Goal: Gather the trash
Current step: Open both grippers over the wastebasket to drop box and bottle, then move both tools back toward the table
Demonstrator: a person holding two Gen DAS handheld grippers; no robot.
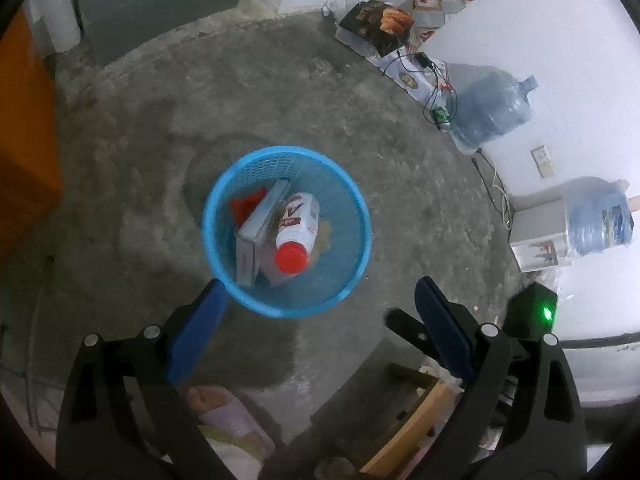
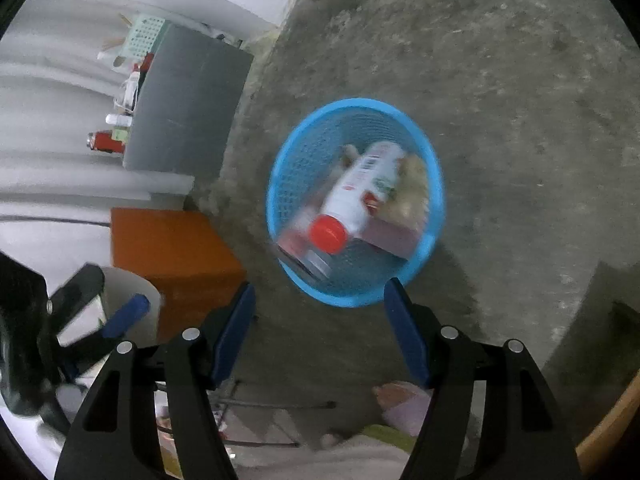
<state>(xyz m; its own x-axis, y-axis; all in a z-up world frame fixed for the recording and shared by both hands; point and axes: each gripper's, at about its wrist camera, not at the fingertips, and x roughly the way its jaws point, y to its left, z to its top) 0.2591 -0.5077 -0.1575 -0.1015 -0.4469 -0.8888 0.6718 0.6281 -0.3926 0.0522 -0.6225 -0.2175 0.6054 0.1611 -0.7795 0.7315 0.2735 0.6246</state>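
On rough concrete, round blue mesh basket [image 1: 286, 232] holds smooth red-capped bottle [image 1: 298, 228].

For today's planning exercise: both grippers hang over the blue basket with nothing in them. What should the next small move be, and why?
Probably lift away to look for more trash. The bottle and box already lie inside the basket, and the left gripper and right gripper stand open and empty.

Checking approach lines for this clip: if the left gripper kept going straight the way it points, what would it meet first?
Most likely the blue basket, and inside it the red-capped bottle lying on top. The left gripper is open and empty, and nothing shows between it and the basket, though depth is hard to judge.
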